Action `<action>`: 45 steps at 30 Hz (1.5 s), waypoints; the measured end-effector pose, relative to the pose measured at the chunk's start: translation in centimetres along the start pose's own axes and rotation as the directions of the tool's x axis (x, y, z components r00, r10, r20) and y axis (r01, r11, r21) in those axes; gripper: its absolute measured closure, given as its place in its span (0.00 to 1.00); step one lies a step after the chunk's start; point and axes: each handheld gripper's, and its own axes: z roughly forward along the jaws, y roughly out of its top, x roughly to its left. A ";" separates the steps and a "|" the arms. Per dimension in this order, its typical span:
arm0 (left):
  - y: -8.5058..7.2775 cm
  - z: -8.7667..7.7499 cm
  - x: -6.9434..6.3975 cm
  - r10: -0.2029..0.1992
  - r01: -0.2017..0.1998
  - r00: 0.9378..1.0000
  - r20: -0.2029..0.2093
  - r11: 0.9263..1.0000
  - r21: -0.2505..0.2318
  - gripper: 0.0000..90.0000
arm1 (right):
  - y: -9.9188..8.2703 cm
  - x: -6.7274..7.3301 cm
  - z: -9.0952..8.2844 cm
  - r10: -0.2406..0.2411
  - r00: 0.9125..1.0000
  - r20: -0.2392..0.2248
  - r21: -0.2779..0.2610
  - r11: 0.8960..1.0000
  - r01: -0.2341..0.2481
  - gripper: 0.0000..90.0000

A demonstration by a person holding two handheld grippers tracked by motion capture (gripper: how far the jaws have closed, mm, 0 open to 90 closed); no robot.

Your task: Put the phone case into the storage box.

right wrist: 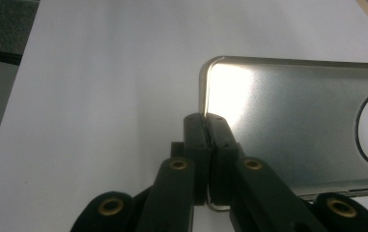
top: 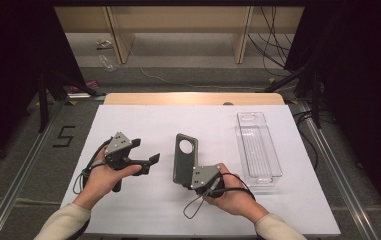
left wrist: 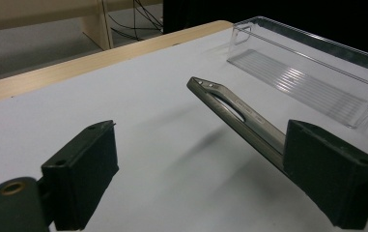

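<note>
At a white-covered table [top: 143,210], you hold a dark phone case [top: 185,159] by its near end in your right gripper [top: 204,179], the jaws clamped tight on the case's short edge. The case is lifted off the table, its far end with the round camera cutout pointing away from you toward the table's far edge. In the right gripper view the case [right wrist: 292,125] shows its smooth inner face catching the light, the two black jaws pressed together over its rim near one corner.

Your left gripper [top: 145,152] hangs above the table to the left of the case, near it but not touching, its jaws standing wide with nothing between them. In the left gripper view the case [left wrist: 234,108] appears edge-on as a thin grey strip, running out from behind one of the open jaws.

A clear plastic tray [top: 259,147] lies on the white sheet to the right of the case, apart from it, long side running away from you. In the left gripper view the tray [left wrist: 312,72] sits beyond the case.
</note>
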 end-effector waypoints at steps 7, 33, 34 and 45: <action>0.5 1.1 -0.1 -0.022 0.022 1.000 0.009 1.000 0.003 0.18 | 0.2 0.2 0.0 -0.003 1.000 0.005 -0.012 1.000 0.003 0.99; 1.0 4.4 -0.9 -0.121 0.119 0.992 0.021 0.991 0.059 0.29 | 0.8 0.6 0.3 -0.008 1.000 0.027 -0.027 1.000 0.009 0.99; 1.0 4.4 -1.0 -0.121 0.119 0.992 0.022 0.991 0.061 0.29 | 0.8 0.6 0.3 -0.008 1.000 0.029 -0.027 1.000 0.009 0.99; 0.9 5.0 -1.4 -0.156 0.154 0.987 0.026 0.985 0.082 0.34 | 0.9 0.7 0.4 -0.009 0.999 0.034 -0.036 0.999 0.011 0.99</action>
